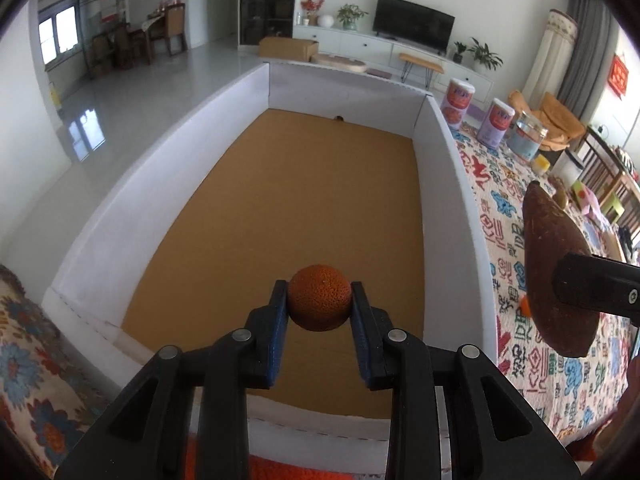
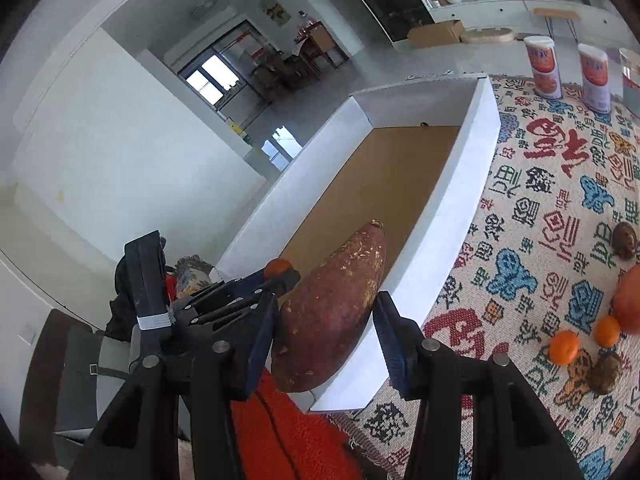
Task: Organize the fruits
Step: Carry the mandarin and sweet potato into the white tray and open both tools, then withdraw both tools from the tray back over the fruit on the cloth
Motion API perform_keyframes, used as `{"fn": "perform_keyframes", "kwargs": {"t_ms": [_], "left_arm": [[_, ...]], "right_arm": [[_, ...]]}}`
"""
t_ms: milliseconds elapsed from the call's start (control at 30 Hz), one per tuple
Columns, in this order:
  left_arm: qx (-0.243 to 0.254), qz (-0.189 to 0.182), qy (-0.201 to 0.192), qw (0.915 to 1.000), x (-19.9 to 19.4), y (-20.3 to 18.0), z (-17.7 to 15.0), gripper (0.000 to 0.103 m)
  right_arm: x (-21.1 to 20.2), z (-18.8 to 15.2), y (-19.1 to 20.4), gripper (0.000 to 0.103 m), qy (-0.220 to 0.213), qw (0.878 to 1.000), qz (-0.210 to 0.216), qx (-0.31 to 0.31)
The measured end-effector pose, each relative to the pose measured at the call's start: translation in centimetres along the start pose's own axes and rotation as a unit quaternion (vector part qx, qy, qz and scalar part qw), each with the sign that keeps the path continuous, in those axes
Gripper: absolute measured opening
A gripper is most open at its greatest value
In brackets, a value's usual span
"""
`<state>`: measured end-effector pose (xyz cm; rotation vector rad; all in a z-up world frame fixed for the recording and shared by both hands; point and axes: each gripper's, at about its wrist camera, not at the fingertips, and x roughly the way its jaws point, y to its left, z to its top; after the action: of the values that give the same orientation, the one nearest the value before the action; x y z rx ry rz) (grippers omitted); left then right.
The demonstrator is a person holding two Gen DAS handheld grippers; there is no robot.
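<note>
My left gripper (image 1: 319,304) is shut on a small bumpy orange fruit (image 1: 319,298) and holds it above the near end of a white-walled box (image 1: 460,216) with a brown cardboard floor. My right gripper (image 2: 326,320) is shut on a large reddish-brown sweet potato (image 2: 332,316), held over the box's near right wall (image 2: 440,232). The sweet potato also shows at the right of the left wrist view (image 1: 556,272). The left gripper with its orange shows in the right wrist view (image 2: 279,267).
The box stands on a patterned tablecloth (image 2: 540,208). On the cloth to the right lie two small oranges (image 2: 564,347), a larger orange fruit (image 2: 628,304) and two brown round items (image 2: 608,372). Tall canisters (image 1: 498,122) stand beyond the box's far right corner.
</note>
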<state>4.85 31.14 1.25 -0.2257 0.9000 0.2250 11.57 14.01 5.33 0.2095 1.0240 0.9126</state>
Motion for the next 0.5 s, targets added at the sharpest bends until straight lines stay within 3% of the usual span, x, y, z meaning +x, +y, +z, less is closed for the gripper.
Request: {"fn": "perform_keyframes", "kwargs": {"t_ms": [167,267,367,400,433,500], "left_arm": [[-0.024,0.012,0.008,0.9996,0.7,1.9,-0.6,0.031],[-0.024,0.025,0.006,0.9994,0.9,2.1,-1.1,0.035],[-0.026,0.041,-0.002,0.9988,0.8,2.2,-1.4,0.06],[-0.027,0.047,-0.01,0.9985,0.5,2.3,-1.5,0.071],[-0.027,0.05,-0.018,0.9982,0.1,2.0,-1.6,0.078],[-0.025,0.045,-0.034,0.9981,-0.7,1.2,-1.8,0.084]], "right_arm": [[8.8,1.1,1.2,0.049,0.045,0.997,-0.062,-0.032],[11.2,0.7,0.7,0.05,0.063,0.994,-0.086,-0.037],[10.8,0.5,0.5,0.052,0.044,0.994,-0.086,-0.041],[10.0,0.4,0.7,0.056,0.037,0.995,-0.081,-0.036],[9.1,0.4,0.5,0.067,0.029,0.996,-0.077,-0.028],[6.7,0.4,0.0,0.078,0.0,0.997,-0.073,-0.017]]}}
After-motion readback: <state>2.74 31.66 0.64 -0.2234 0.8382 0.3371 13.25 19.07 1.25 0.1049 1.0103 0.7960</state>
